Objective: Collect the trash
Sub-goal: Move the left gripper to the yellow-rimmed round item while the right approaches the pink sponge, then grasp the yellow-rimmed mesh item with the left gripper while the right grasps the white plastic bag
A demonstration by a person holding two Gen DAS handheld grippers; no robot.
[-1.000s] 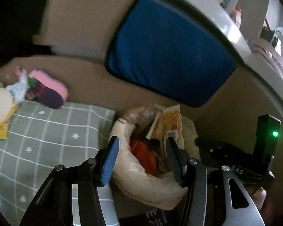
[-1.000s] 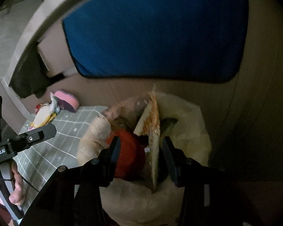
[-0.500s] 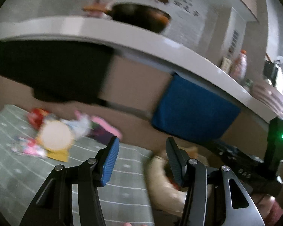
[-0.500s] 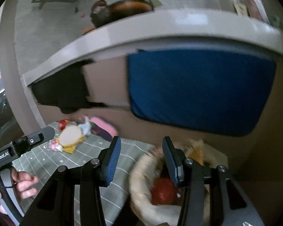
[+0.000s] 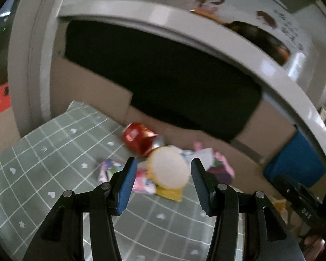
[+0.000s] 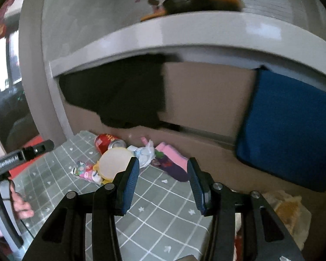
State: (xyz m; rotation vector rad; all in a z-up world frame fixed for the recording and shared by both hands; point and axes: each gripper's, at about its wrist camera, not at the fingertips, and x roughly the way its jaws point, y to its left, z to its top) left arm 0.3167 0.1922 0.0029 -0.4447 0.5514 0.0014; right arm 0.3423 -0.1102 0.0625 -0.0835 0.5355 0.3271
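A pile of trash lies on the green checked mat (image 5: 43, 174) near the cardboard wall: a crushed red can (image 5: 139, 138), a round yellow lid (image 5: 168, 169), a colourful wrapper (image 5: 141, 181), crumpled white paper (image 5: 197, 154) and a pink-purple sock (image 5: 220, 169). My left gripper (image 5: 162, 183) is open and empty, above the mat, with the lid seen between its fingers. In the right wrist view the can (image 6: 106, 141), lid (image 6: 114, 163), wrapper (image 6: 84, 171) and sock (image 6: 173, 165) lie ahead. My right gripper (image 6: 162, 184) is open and empty. The trash bag (image 6: 289, 213) sits at lower right.
A grey counter edge (image 6: 184, 34) overhangs the mat. Black cloth (image 6: 123, 95) and a blue cloth (image 6: 293, 130) hang on the cardboard wall. The left gripper's body (image 6: 15, 158) shows at the left in the right wrist view.
Both grippers have swung left and up, away from the trash bag, and now face the trash pile on the mat. Both stay open and empty.
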